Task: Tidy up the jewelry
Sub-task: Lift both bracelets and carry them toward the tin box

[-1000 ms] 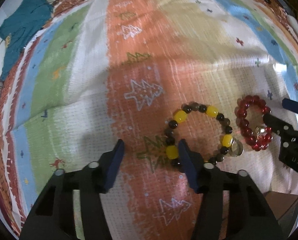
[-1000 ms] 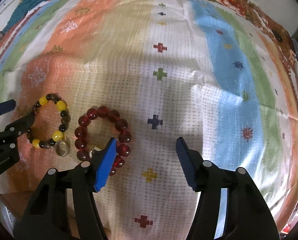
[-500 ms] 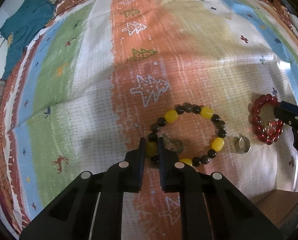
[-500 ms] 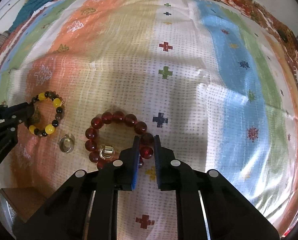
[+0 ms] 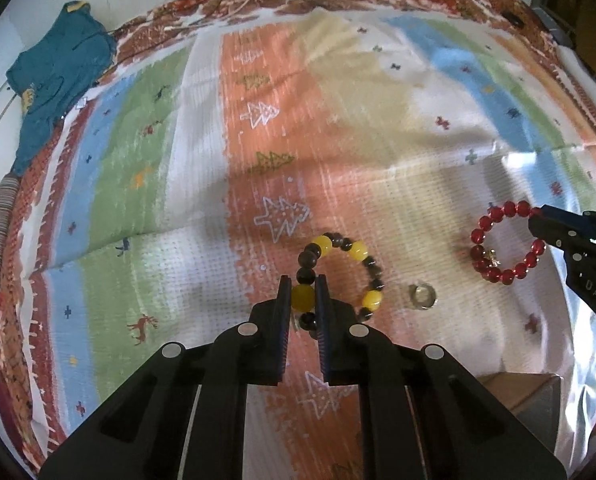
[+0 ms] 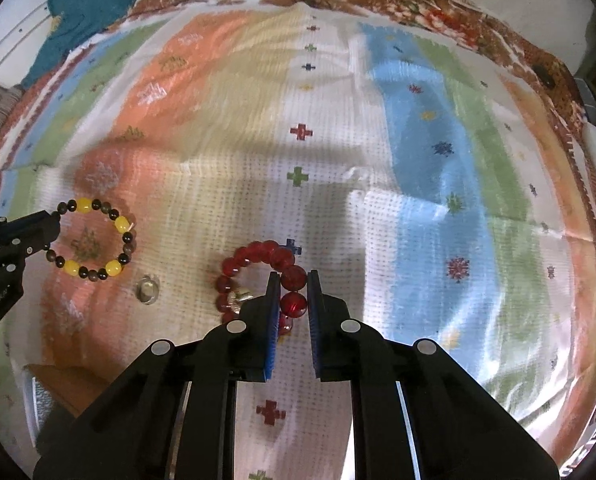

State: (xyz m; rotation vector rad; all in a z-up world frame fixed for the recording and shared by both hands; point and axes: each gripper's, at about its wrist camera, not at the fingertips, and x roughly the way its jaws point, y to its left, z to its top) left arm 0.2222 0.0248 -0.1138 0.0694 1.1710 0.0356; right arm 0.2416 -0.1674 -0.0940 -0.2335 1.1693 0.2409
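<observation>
- Left tongs are clamped on a yellow bead of the yellow-and-dark bracelet, near the middle of the striped cloth.
- Right tongs pinch the red bracelet.
- A ring lies between the 2 bracelets, with open cloth beyond, far from the edges.

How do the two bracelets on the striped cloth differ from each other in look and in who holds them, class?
The yellow bracelet mixes yellow beads with smaller dark ones; the red bracelet has only clear red beads plus one gold charm.
The yellow bracelet is pinched by the left claw; the red bracelet by the right claw.
The yellow bracelet lies over the orange stripe, the red bracelet over the white one.
Both are closed bead loops, each gripped at one bead.
</observation>
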